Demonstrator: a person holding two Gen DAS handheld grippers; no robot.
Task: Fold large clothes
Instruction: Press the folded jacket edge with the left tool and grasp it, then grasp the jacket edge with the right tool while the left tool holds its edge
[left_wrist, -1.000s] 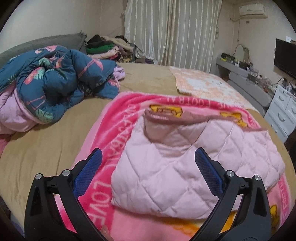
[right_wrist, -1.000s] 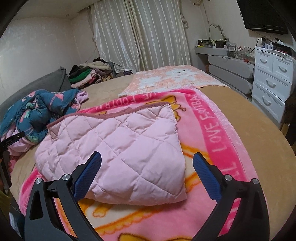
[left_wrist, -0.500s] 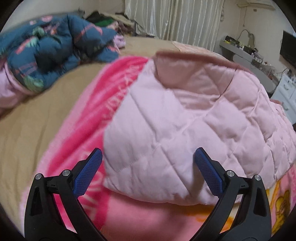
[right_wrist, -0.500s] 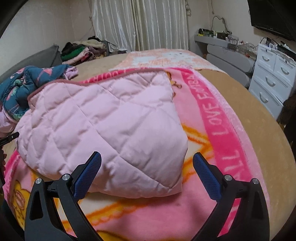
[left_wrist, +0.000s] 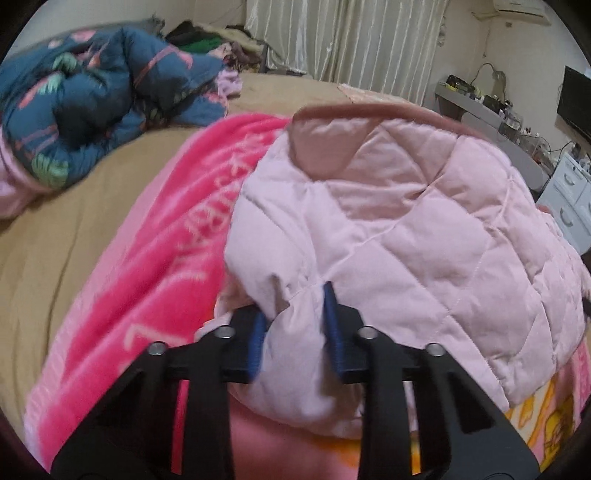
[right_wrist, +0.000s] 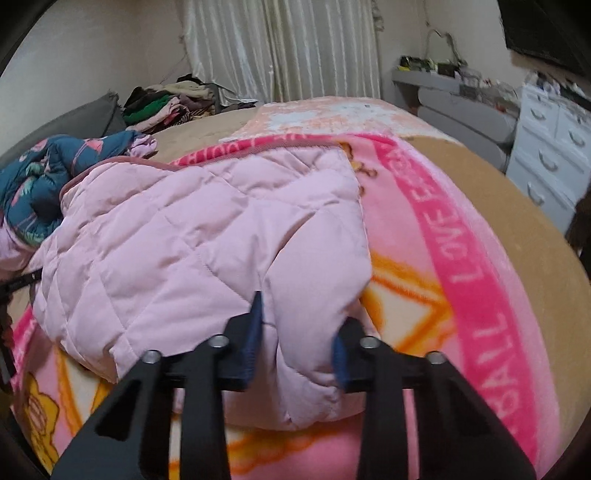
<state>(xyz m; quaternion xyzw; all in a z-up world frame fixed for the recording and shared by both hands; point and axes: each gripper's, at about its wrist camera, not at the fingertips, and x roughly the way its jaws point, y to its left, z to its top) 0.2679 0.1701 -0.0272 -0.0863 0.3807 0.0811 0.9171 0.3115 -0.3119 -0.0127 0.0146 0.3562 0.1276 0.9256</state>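
Bed: tan cover; I take it as my landmark for every place below.
Pink blanket: spread flat on the bed, lettered border, cartoon print toward the near edge.
Quilted jacket: pale pink, diamond-stitched and puffy; lies on the pink blanket, near the bed's near edge, already doubled into a thick block. A dusty-rose lined flap or collar shows at its far end. Seen also from my right side.
Blue floral duvet: bunched on the bed's far left, well apart from the jacket.
Clothes pile: at the head of the bed, against the curtain.
Left gripper: clenched on the jacket's near left corner; fabric bulges between my blue pads.
Right gripper: clenched on the jacket's near right corner; a thick roll of quilting fills the gap between the pads.
Step in hand (judgement): both near corners taken, the grab for one more fold; the near edge looks slightly bunched but I cannot tell whether it has left the blanket.
Next move (judgement): lift both corners level and together, carry them toward the far, rose-lined end, lay edge on edge.
Caution (judgement): padding is springy and slick; an uneven lift could skew the fold or drag the lower layers. Each bite may hold more than one layer; I cannot tell how many.
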